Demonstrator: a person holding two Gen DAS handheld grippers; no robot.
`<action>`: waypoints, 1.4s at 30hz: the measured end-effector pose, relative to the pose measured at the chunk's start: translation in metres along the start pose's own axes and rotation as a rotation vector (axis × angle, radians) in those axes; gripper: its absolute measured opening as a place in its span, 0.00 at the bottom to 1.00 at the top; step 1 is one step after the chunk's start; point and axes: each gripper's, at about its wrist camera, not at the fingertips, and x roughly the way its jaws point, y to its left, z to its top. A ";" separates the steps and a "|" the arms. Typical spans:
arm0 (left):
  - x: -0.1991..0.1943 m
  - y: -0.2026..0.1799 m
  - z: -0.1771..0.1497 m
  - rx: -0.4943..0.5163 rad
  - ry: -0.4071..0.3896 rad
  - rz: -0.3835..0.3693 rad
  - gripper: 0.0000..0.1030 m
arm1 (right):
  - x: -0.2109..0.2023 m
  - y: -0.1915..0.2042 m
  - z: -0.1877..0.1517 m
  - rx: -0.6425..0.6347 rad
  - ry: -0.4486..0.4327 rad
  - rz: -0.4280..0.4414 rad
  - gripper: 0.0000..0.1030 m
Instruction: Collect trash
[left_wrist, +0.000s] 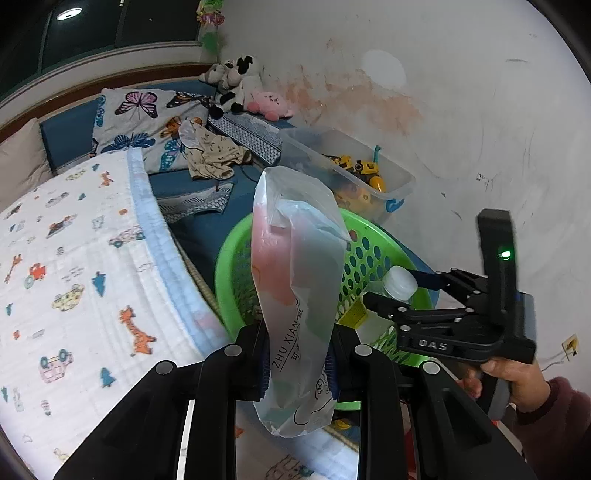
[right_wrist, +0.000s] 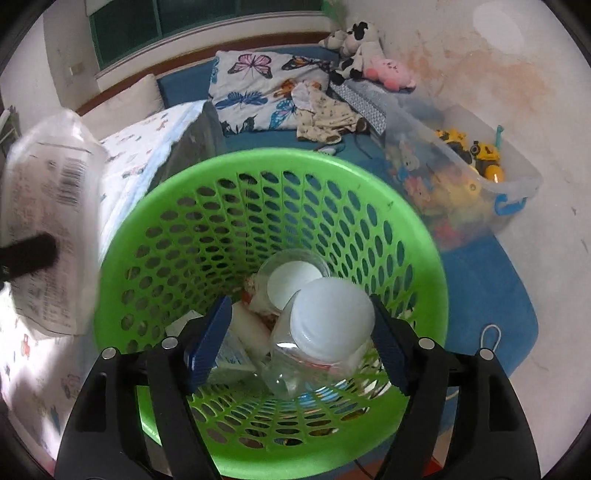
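Hanging long-way up and down, the plastic bag (left_wrist: 299, 314) is pinched in the left gripper (left_wrist: 297, 373), just before the green basket (left_wrist: 373, 258). The right gripper (right_wrist: 297, 343) gapes over the basket, a bottle (right_wrist: 325, 325) loose between its fingers.

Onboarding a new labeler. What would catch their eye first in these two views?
First, the bright green basket filling the right wrist view, on the blue mat beside the bed, with a white-capped clear bottle between the right gripper's open jaws above other trash inside. Next, the translucent printed plastic bag the left gripper pinches, standing up in front of the basket. Behind, a clear bin of yellow toys sits against the stained wall.
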 end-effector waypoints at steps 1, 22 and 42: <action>0.004 -0.002 0.001 0.002 0.005 -0.001 0.22 | -0.003 0.000 0.000 -0.001 -0.005 -0.001 0.72; 0.052 -0.019 0.001 0.006 0.073 0.013 0.56 | -0.074 -0.019 -0.037 0.087 -0.160 0.015 0.77; -0.054 0.029 -0.037 -0.099 -0.083 0.143 0.77 | -0.104 0.038 -0.066 0.144 -0.219 0.141 0.83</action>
